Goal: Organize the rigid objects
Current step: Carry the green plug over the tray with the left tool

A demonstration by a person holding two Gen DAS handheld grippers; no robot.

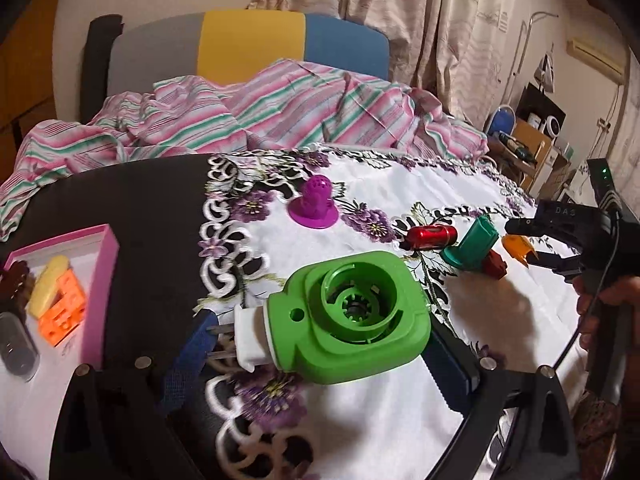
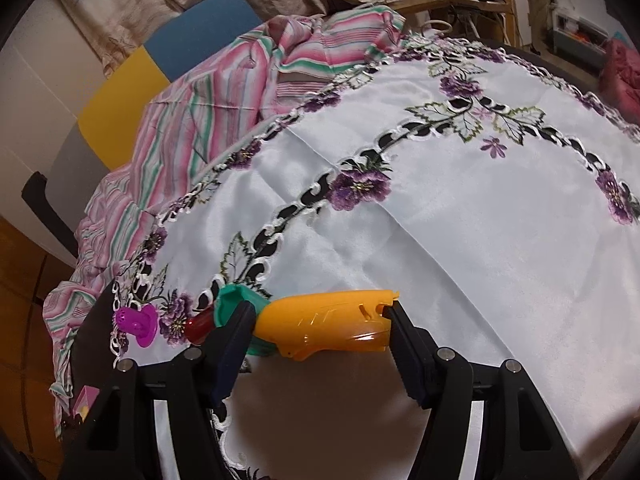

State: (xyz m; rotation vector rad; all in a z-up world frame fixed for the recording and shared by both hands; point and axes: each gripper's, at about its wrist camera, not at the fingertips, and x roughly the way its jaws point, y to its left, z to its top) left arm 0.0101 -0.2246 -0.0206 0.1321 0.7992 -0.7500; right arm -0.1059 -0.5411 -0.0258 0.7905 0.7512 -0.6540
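The left gripper [image 1: 320, 344] clamped the green housing [image 1: 352, 316], white plug [image 1: 250, 336] pointing left. The right gripper [image 2: 320, 320] clamped the orange casing [image 2: 324, 322], long axis spanning finger to finger.

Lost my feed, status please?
Left gripper shut on green housing. Right gripper shut on orange shell. Pink tray left, path unobstructed.

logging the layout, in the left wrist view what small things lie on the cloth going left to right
pink tray → purple piece → green housing in the left gripper → red cylinder → teal piece → orange piece in the right gripper
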